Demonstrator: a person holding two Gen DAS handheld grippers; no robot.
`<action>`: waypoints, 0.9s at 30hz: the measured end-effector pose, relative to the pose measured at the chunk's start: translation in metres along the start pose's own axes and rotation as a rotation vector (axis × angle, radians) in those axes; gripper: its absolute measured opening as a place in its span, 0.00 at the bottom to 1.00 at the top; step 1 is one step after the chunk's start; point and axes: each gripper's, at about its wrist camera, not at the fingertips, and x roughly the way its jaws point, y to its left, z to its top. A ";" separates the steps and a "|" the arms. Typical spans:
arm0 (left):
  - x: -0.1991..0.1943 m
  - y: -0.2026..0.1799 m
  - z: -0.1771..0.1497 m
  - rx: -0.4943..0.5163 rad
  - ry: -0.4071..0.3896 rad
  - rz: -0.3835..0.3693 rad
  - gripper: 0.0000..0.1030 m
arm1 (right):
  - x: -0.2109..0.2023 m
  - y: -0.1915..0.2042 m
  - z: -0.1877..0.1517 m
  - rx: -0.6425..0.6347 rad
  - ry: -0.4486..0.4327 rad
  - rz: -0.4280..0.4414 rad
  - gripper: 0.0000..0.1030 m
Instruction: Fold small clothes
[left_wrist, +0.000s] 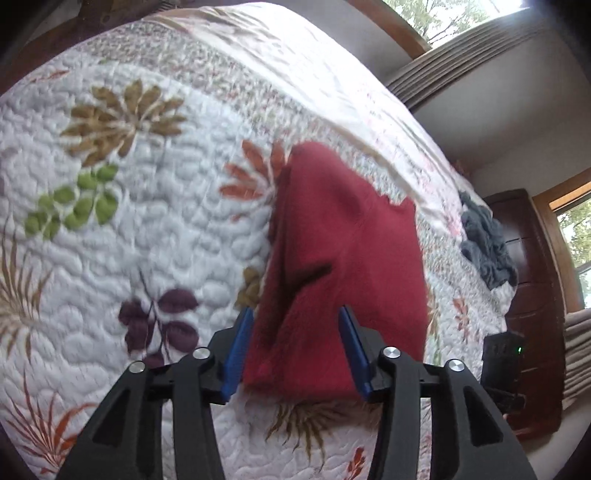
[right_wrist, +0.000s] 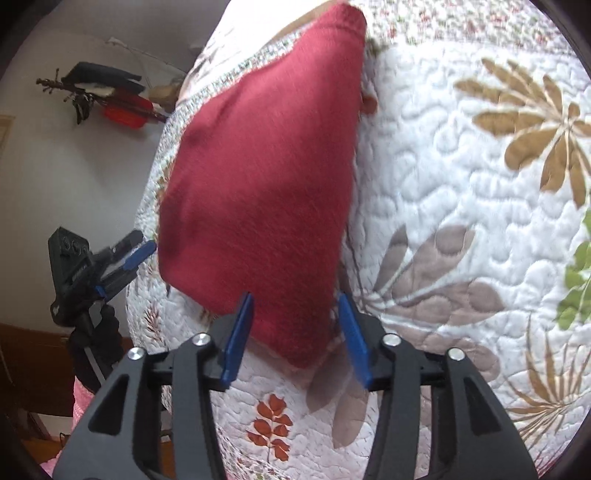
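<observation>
A dark red small garment (left_wrist: 343, 258) lies folded on a white quilted floral bedspread (left_wrist: 147, 221). My left gripper (left_wrist: 295, 312) is open, and the garment's near edge sits between its blue pads (left_wrist: 236, 354). In the right wrist view the same red garment (right_wrist: 266, 177) stretches away from me, with its near corner lying between the pads of my open right gripper (right_wrist: 295, 297). The left gripper (right_wrist: 122, 258) shows there at the garment's left edge, beside the bed's side. Neither gripper is closed on the fabric.
A crumpled grey garment (left_wrist: 484, 243) lies farther along the bed near its edge. A dark wooden dresser (left_wrist: 532, 295) stands beyond the bed by a window. Items hang on a wall hook (right_wrist: 107, 96). The quilt (right_wrist: 461, 184) spreads wide to the right.
</observation>
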 end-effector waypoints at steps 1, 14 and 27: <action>0.003 -0.001 0.011 -0.006 -0.007 0.001 0.52 | -0.001 0.002 0.002 -0.008 -0.006 -0.008 0.48; 0.065 -0.007 0.068 -0.091 0.027 -0.050 0.12 | 0.015 0.011 0.001 -0.021 0.005 -0.061 0.48; 0.063 0.022 0.055 -0.136 0.036 -0.038 0.37 | 0.016 0.006 0.003 -0.029 0.009 -0.066 0.48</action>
